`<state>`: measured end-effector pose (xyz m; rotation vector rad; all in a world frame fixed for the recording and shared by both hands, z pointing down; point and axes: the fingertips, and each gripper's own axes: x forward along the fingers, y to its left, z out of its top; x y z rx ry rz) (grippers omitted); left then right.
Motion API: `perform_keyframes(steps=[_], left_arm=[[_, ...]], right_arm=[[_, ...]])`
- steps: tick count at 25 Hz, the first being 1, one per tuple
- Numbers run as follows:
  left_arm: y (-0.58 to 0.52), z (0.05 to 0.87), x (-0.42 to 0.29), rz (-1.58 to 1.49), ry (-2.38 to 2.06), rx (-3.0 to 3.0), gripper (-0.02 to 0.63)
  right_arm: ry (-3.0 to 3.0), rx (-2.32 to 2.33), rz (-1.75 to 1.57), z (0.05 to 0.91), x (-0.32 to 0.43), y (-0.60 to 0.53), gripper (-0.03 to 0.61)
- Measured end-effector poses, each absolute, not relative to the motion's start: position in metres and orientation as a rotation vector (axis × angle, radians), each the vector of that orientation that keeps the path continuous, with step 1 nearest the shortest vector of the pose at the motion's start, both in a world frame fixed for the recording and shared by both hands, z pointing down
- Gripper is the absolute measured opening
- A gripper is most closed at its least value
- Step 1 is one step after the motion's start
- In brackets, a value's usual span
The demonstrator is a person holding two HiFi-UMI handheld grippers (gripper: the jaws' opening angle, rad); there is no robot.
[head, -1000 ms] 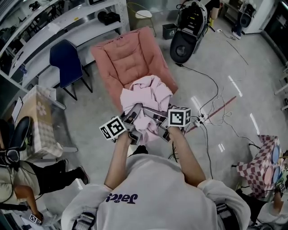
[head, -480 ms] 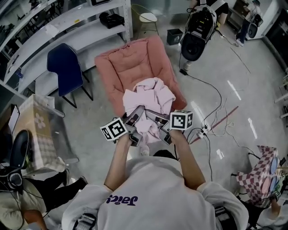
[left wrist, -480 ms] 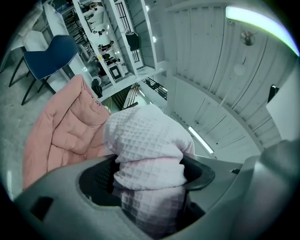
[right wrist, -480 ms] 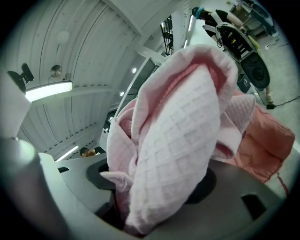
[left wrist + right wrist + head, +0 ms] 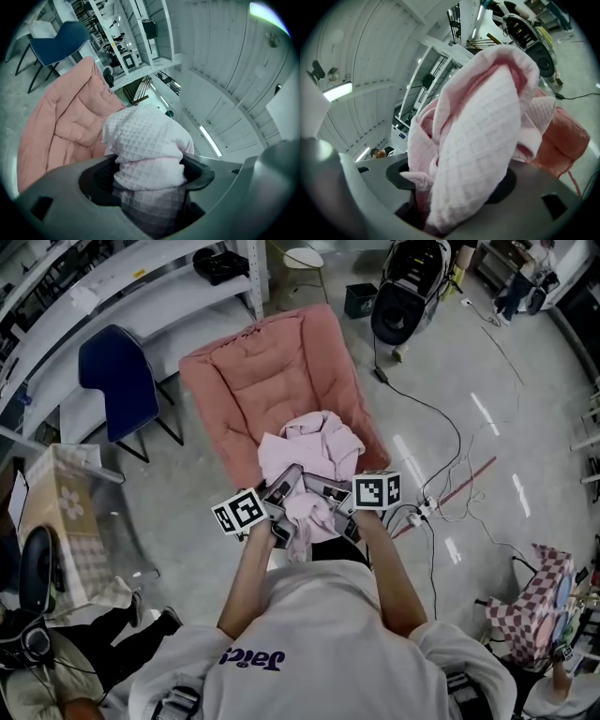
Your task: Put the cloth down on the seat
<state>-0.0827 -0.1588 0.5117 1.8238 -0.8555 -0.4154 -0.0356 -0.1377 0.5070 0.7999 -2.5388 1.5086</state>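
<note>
Between the jaws of the left gripper (image 5: 146,174) a wad of the pale pink waffle cloth (image 5: 145,140) is pinched, its folds squeezed narrow where the pads meet it. The right gripper (image 5: 454,180) is seen with its jaws spread wide (they have just been opening), and another bunch of the same cloth is laid loosely between them. In the head view the two grippers are held side by side, tips turned toward each other, with a strip of cloth hung below them. Just ahead of the tips the rest of the cloth is bunched over the front edge of the salmon cushioned seat (image 5: 272,381). Beyond the seat, off to the left gripper's side, a blue chair (image 5: 112,371) and white shelving (image 5: 141,287) are seen. Cables (image 5: 441,465) are strewn on the floor out past the right gripper.
</note>
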Motion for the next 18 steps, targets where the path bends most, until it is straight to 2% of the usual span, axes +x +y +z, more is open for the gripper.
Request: perform_keyframes(steps=[9, 18], left_arm=[[-0.253, 0.554, -0.071, -0.278, -0.914, 1.835, 0.354], [-0.337, 0.639, -0.064, -0.149, -0.998, 1.758, 0.354]], right_arm=[[-2.414, 0.687, 1.598, 0.556, -0.022, -0.232, 0.310], [-2.277, 0.716, 1.660, 0.643, -0.010, -0.317, 0.313]])
